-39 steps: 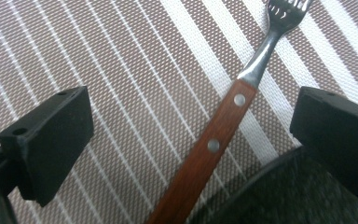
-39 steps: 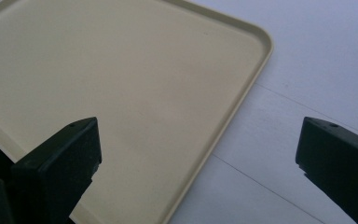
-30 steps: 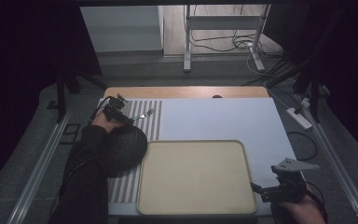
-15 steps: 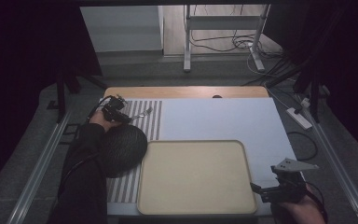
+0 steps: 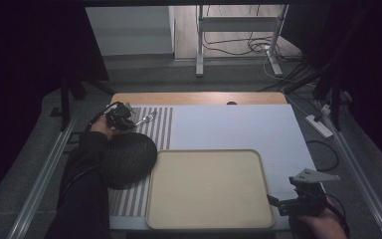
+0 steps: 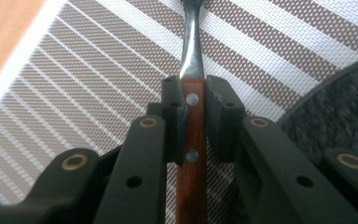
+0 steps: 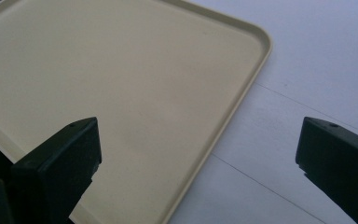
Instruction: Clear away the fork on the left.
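A fork (image 5: 148, 118) with a red-brown wooden handle (image 6: 195, 126) and a metal neck (image 6: 192, 51) lies over the striped placemat (image 5: 160, 128) at the table's far left. My left gripper (image 5: 129, 122) has just been closing and its pads now press on both sides of the handle. In the left gripper view the left gripper (image 6: 196, 100) points along the fork. My right gripper (image 5: 274, 201) rests at the near right, by the corner of the beige tray (image 5: 209, 189). In its own view the right gripper (image 7: 198, 144) stands wide open over the tray's rim (image 7: 242, 88), with nothing between its fingers.
A dark round textured mat (image 5: 127, 159) lies on the placemat (image 6: 74, 84) just near of the fork, and its edge (image 6: 345, 107) shows beside the left gripper. A white table surface (image 5: 238, 124) stretches behind the tray. Cables and a stand lie beyond the table.
The left gripper's jaws have closed on the fork's handle, and the fork has shifted slightly to the left. The right gripper has stayed put.
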`<state>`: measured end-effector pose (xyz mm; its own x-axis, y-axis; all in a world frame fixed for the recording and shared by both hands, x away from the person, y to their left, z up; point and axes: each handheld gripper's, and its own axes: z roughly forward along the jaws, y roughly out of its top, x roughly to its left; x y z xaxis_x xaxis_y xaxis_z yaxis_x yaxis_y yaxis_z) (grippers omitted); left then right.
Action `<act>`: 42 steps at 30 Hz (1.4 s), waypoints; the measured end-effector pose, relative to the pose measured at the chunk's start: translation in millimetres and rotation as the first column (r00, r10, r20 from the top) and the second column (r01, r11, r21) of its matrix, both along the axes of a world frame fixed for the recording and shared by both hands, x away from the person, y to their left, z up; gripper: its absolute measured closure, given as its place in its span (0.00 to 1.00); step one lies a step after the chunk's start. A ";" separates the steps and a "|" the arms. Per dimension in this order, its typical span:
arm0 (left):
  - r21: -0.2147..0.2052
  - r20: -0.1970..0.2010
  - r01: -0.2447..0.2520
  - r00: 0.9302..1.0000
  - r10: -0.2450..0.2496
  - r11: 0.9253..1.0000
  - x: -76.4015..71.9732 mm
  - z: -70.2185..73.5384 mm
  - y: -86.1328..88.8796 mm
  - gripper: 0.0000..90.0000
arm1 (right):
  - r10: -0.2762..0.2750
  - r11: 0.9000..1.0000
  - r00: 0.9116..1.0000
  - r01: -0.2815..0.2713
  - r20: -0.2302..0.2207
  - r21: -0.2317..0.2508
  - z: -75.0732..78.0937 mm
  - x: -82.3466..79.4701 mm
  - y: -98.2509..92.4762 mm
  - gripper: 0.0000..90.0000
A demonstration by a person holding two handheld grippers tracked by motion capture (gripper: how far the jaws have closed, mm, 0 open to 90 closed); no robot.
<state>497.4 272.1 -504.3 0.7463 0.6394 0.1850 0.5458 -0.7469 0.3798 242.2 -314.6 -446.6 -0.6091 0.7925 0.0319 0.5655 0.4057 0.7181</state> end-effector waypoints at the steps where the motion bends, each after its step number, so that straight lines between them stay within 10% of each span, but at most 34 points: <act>1: 0.000 0.000 0.000 1.000 0.000 1.000 0.0 0.0 0.0 0.87 | 0.000 1.000 1.000 0.000 0.000 0.000 0.0 0.0 0.0 0.01; 17: -0.010 0.059 -0.006 0.998 0.007 1.000 -42.7 20.7 5.7 0.87 | 0.000 1.000 1.000 0.000 0.002 -0.006 -0.1 -0.3 1.1 0.01; 42: -0.202 0.005 -0.052 0.999 0.054 0.978 -99.3 24.8 -2.1 0.87 | 0.002 1.000 1.000 -0.002 0.007 -0.010 0.3 -0.9 1.4 0.01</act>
<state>398.0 270.0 -479.5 0.7088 0.7031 0.0560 0.5780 -0.6245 0.5253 241.3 -313.2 -446.3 -0.6111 0.7913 0.0196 0.5592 0.4141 0.7182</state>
